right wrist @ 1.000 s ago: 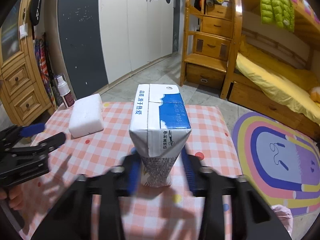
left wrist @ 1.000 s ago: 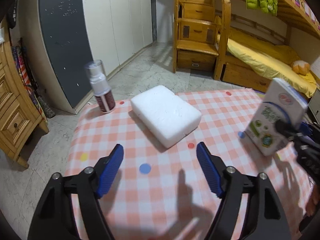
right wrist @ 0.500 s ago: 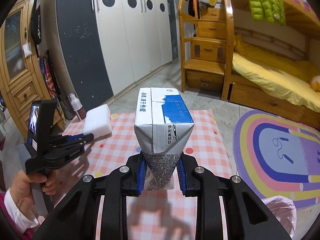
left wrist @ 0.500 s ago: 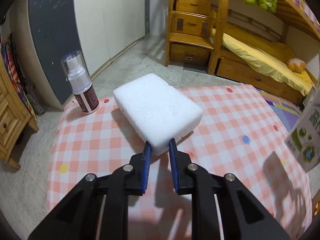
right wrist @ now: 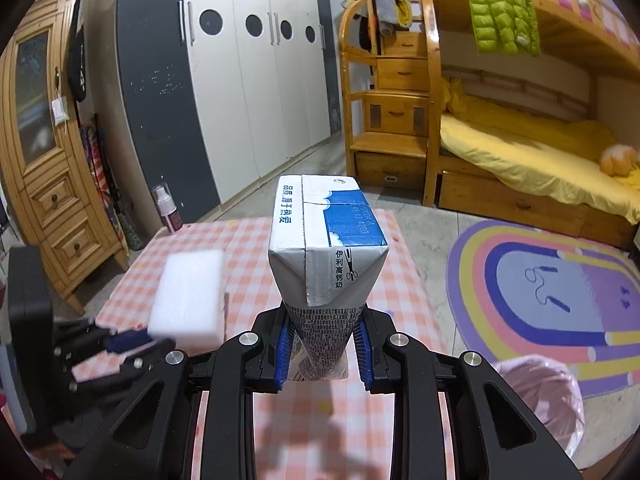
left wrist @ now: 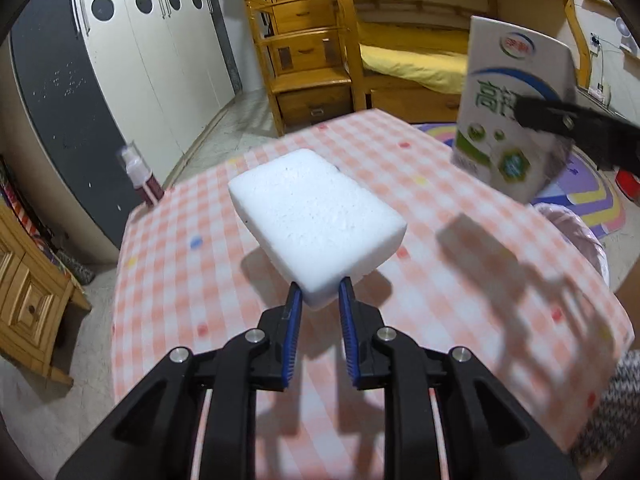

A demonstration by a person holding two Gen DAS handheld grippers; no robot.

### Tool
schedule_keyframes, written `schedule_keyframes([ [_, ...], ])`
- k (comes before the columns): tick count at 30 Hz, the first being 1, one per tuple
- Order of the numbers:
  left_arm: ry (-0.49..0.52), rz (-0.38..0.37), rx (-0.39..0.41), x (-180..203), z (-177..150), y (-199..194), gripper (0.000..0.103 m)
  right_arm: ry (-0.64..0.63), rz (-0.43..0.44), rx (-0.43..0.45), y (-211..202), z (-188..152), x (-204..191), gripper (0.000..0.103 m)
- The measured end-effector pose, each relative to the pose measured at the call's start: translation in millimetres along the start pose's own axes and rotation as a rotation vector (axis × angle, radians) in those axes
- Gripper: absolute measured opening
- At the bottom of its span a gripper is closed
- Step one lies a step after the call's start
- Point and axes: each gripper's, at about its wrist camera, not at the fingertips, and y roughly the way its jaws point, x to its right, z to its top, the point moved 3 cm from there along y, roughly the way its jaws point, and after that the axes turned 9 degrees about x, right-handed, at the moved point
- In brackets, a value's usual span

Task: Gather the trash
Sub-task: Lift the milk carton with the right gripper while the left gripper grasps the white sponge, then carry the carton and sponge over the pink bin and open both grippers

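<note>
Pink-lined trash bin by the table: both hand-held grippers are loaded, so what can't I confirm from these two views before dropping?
- Pink-lined trash bin: right wrist view cuts it at the edge; table hides it in the left; contents unseen.
- White foam block: underside hidden; blurred in the right wrist view.
- Blue-and-white milk carton: base hidden between the right hand-held gripper pads.
- Spray bottle: blurred, label unreadable.

White wardrobe (right wrist: 256, 92) with round door cutouts and a dark grey side panel (right wrist: 160, 92) on the back wall. Wooden bunk bed (right wrist: 520, 148), yellow bedding, stair drawers (right wrist: 394, 104) at its end; green jacket (right wrist: 502, 8) hangs from the top rail. Wooden cabinet (right wrist: 44, 168) far left. Pale marble-look floor (right wrist: 320, 160). Rainbow rug (right wrist: 552, 292) on the right. Table with orange-white checked cloth (left wrist: 460, 208) in front. Indoor lighting, soft shadows.
</note>
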Motion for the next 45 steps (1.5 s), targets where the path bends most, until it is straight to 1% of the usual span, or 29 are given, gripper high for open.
schedule_keyframes([
  [4, -0.088, -0.041, -0.015, -2, -17, -18, 0.020, 0.009, 0.012, -0.014, -10, -8, 2, 0.027],
  [7, -0.114, -0.058, -0.043, -1, -25, -16, 0.022, 0.007, 0.014, -0.030, -15, -15, 1, 0.027],
  [9, -0.119, -0.046, -0.058, -1, -31, -16, 0.031, 0.000, 0.013, -0.038, -18, -19, 1, 0.027],
  [10, -0.121, -0.037, -0.058, 1, -34, -19, 0.042, -0.002, 0.013, -0.042, -18, -21, 1, 0.027],
  [11, -0.125, -0.028, -0.054, 1, -36, -21, 0.048, -0.001, 0.014, -0.045, -19, -22, 1, 0.027],
  [14, -0.142, -0.036, -0.042, 0, -39, -27, 0.053, 0.005, 0.016, -0.052, -19, -24, 1, 0.027],
  [16, -0.141, -0.038, -0.032, 0, -40, -30, 0.053, 0.005, 0.016, -0.049, -20, -24, 0, 0.027],
  [19, -0.121, -0.022, -0.011, 0, -37, -29, 0.053, 0.000, 0.015, -0.043, -21, -27, -1, 0.027],
  [23, -0.118, -0.021, -0.022, -1, -34, -18, 0.053, -0.005, 0.016, -0.046, -19, -27, -2, 0.027],
  [27, -0.077, -0.041, -0.029, 7, -31, -10, 0.052, -0.004, 0.018, -0.053, -19, -28, -1, 0.027],
  [29, -0.063, -0.052, -0.032, 9, -31, -8, 0.036, -0.004, 0.018, -0.052, -19, -28, -1, 0.027],
  [30, -0.065, -0.057, -0.027, 10, -30, -8, 0.034, -0.004, 0.018, -0.051, -19, -28, -2, 0.027],
  [31, -0.069, -0.068, -0.019, 10, -30, -10, 0.032, -0.003, 0.018, -0.051, -19, -27, -2, 0.027],
  [33, -0.080, -0.090, 0.016, 12, -26, -19, 0.031, 0.000, 0.019, -0.046, -19, -27, -1, 0.027],
  [35, -0.085, -0.080, 0.052, 15, -21, -30, 0.031, 0.005, 0.020, -0.039, -20, -27, -1, 0.027],
  [40, -0.139, -0.037, 0.128, 14, -9, -49, 0.031, 0.013, 0.007, 0.000, -28, -23, 5, 0.027],
  [42, -0.157, -0.036, 0.145, 15, -3, -50, 0.031, 0.040, 0.005, 0.000, -32, -21, 9, 0.027],
  [45, -0.170, -0.041, 0.144, 17, 3, -44, 0.031, 0.055, -0.013, 0.000, -41, -11, 16, 0.027],
])
